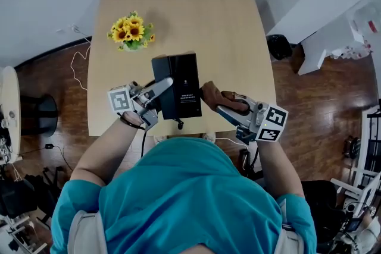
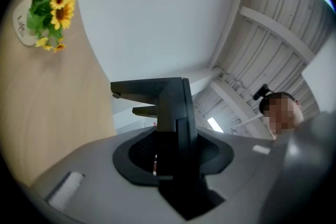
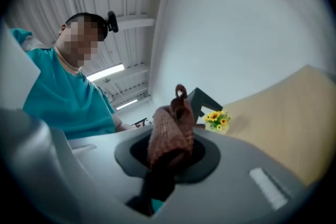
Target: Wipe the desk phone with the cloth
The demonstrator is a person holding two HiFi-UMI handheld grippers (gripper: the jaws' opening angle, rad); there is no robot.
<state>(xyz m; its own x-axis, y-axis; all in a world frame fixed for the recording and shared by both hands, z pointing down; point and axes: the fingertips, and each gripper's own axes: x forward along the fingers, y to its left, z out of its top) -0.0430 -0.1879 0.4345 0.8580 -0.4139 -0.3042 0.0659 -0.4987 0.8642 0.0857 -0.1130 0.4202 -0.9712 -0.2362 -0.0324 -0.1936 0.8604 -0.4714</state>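
Note:
The black desk phone [image 1: 178,91] stands tilted up near the front edge of the light wooden table [image 1: 202,15]. My left gripper [image 1: 159,96] is shut on the phone's left side; in the left gripper view the phone's dark body [image 2: 176,107] rises from between the jaws. My right gripper [image 1: 219,103] is shut on a brown cloth [image 1: 212,92], which lies against the phone's right edge. In the right gripper view the bunched cloth [image 3: 170,131] sticks up out of the jaws, with a corner of the phone [image 3: 203,99] just behind it.
A small pot of sunflowers [image 1: 132,31] stands on the table behind and left of the phone. The phone's cable [image 1: 178,123] hangs over the front edge. Wooden floor surrounds the table, with white furniture [image 1: 333,38] at the right.

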